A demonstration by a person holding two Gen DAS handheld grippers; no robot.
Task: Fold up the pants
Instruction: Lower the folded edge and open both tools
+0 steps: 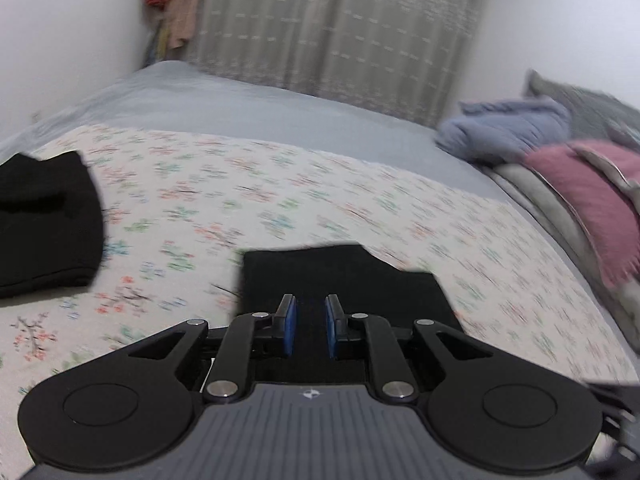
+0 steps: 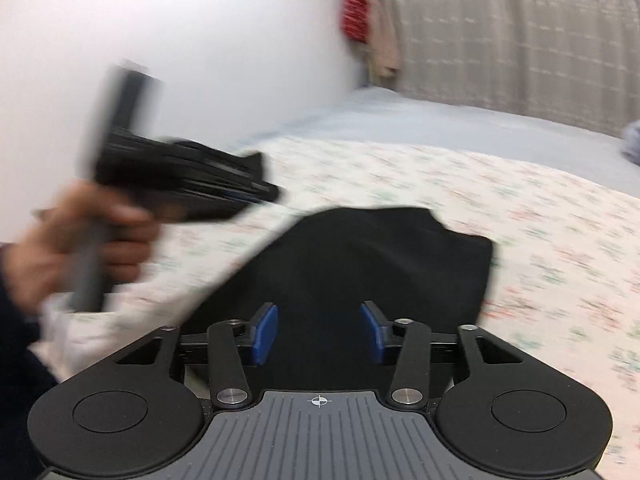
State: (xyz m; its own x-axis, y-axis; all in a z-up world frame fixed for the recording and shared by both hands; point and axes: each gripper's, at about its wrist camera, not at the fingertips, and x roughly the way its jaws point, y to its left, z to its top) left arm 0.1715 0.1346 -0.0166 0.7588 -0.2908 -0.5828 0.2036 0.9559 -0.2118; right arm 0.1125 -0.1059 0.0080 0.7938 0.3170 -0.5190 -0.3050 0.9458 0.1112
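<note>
Black pants [image 1: 344, 280] lie folded into a flat rectangle on the floral sheet [image 1: 280, 200] of the bed. My left gripper [image 1: 311, 326] hovers over their near edge. Its blue pads [image 1: 291, 328] stand a narrow gap apart, with only cloth seen below them. In the right wrist view the same pants [image 2: 380, 260] lie just ahead of my right gripper [image 2: 320, 332], whose jaws stand wider apart and hold nothing. A hand [image 2: 80, 248] carries the blurred left gripper [image 2: 276, 194] above the sheet at the left.
A second black folded garment [image 1: 40, 220] lies at the sheet's left edge. A blue garment [image 1: 508, 128], a pink one [image 1: 592, 200] and grey cloth are piled at the right. Curtains [image 1: 340, 32] and hanging clothes [image 1: 172, 12] stand behind the bed.
</note>
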